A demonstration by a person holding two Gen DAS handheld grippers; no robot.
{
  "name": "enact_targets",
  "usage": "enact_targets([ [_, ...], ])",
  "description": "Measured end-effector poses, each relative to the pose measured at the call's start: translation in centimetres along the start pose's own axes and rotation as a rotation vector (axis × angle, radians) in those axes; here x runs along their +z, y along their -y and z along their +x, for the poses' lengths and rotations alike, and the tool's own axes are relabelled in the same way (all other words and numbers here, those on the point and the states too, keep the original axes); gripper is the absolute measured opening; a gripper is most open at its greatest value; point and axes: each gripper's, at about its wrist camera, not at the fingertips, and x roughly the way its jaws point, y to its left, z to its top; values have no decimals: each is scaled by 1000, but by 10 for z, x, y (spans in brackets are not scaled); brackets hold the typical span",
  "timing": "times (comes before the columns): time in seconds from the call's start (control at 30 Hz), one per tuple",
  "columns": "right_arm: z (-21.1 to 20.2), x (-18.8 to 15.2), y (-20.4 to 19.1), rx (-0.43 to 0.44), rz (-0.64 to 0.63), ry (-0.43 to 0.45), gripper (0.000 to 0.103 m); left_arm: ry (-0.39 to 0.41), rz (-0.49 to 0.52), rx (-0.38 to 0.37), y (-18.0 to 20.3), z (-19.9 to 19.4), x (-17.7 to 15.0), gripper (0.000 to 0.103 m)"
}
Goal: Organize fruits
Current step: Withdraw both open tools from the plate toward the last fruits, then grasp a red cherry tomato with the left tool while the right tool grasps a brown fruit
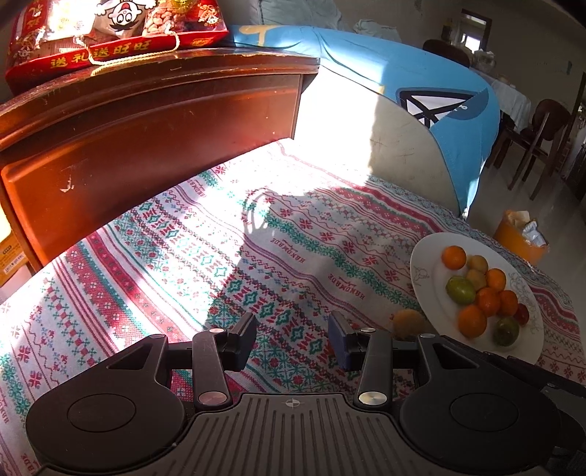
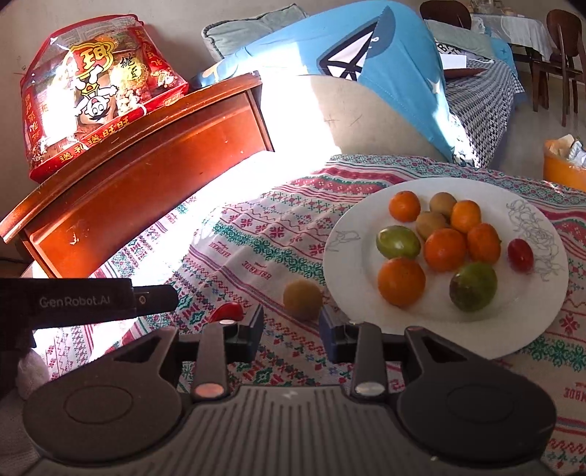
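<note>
Seen from the left wrist, the left gripper point(image 1: 292, 338) is hovering with its jaws spread wide and empty above a patterned tablecloth point(image 1: 154, 256). To its right, a white plate point(image 1: 425, 289) is holding oranges, green fruits and a small red fruit, while a yellowish fruit point(image 1: 408, 322) is lying on the cloth just beside the plate's near-left rim. A red snack bag point(image 1: 110, 33) is sitting on a wooden cabinet point(image 1: 146, 121) at far left.

Seen from the right wrist, the right gripper point(image 2: 291, 331) is likewise standing open and gripping nothing, its fingers flanking the near side of the yellowish fruit point(image 2: 303, 298), which is lying on the tablecloth point(image 2: 256, 238) just left of the plate point(image 2: 344, 263). A small red fruit point(image 2: 229, 311) is resting on the cloth near the left finger. The left gripper's black body point(image 2: 88, 301) is reaching in from the left.
</note>
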Motion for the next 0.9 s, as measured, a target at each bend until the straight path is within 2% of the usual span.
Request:
enact_targets([
  [0.5, 25, 2, -1, -50, 39, 16, 33, -32, -31, -15, -6, 8, -5, 42],
  [0.57, 25, 2, 0, -53, 38, 17, 29, -33, -26, -19, -5, 9, -6, 42],
  [0.9, 9, -2, 5, -28, -1, -12, 28, -25, 25, -39, 6, 11, -12, 40],
])
